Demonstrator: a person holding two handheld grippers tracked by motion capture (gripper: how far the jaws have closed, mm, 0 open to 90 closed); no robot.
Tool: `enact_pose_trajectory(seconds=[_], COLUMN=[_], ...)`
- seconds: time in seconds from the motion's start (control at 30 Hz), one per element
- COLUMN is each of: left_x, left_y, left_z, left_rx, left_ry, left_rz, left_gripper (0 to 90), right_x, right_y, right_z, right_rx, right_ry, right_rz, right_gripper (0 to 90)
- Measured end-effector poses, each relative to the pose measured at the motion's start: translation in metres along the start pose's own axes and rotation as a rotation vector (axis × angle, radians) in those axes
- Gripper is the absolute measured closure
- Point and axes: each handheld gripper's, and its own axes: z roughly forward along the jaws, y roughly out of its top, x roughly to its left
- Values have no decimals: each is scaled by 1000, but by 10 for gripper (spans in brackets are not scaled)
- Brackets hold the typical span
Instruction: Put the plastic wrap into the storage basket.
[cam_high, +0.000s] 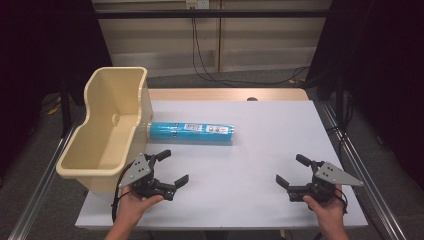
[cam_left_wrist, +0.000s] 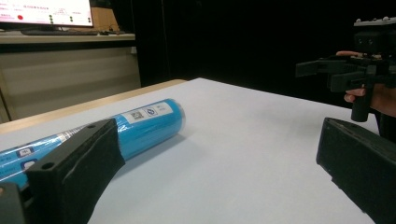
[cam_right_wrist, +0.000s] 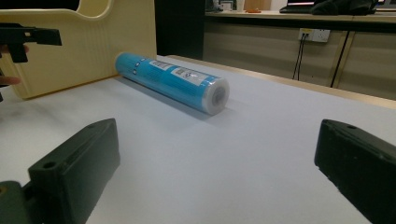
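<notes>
Blue cylindrical roll (cam_high: 192, 133), wrapped in glossy clear film with white labels, is lying on its side on the grey-white table (cam_high: 250, 165). In the high view it is sitting toward 11 o'clock from the table's centre, its left end touching or just beside the wall of a tall cream plastic bin (cam_high: 107, 127) standing at the 9 o'clock edge. The left gripper (cam_high: 167, 170) is hovering at 7 o'clock, jaws spread wide and holding nothing, just short of the roll. The right gripper (cam_high: 295, 172) is hovering at 5 o'clock, well apart from the roll, jaws likewise spread and empty.

The left gripper view is looking low across the table. The roll (cam_left_wrist: 140, 126) is running from 9 o'clock toward centre, partly behind the near left jaw. The other gripper (cam_left_wrist: 348, 74), held by a hand, is showing at 2 o'clock, and a lit monitor (cam_left_wrist: 44, 11) is showing at 11 o'clock, which the high view leaves out.

The right gripper view is showing the roll's (cam_right_wrist: 173, 81) flat, film-covered end face, hidden from the other views, and the bin wall (cam_right_wrist: 93, 46) at 10 o'clock.

Judging by looks, the roll is probably firm and fairly light, but its film is likely slippery and it may roll away. Gripping across its middle, away from the labels' edges, seems safest.
</notes>
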Motion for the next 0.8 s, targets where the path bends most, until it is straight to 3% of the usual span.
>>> enact_pose_trajectory(seconds=[0.27,0.5,0.8], left_x=[1,2,16], left_y=[0,1,5], left_z=[7,16,25], left_rx=[25,51,95], left_ry=[26,24,61], left_rz=[-47,-49,-83], left_gripper=[0,0,17], right_x=[2,3,4], right_y=[0,0,0], right_z=[1,2,4], right_rx=[5,11,21], right_ry=[9,16,24], right_rz=[-15,-21,-28], right_gripper=[0,0,4])
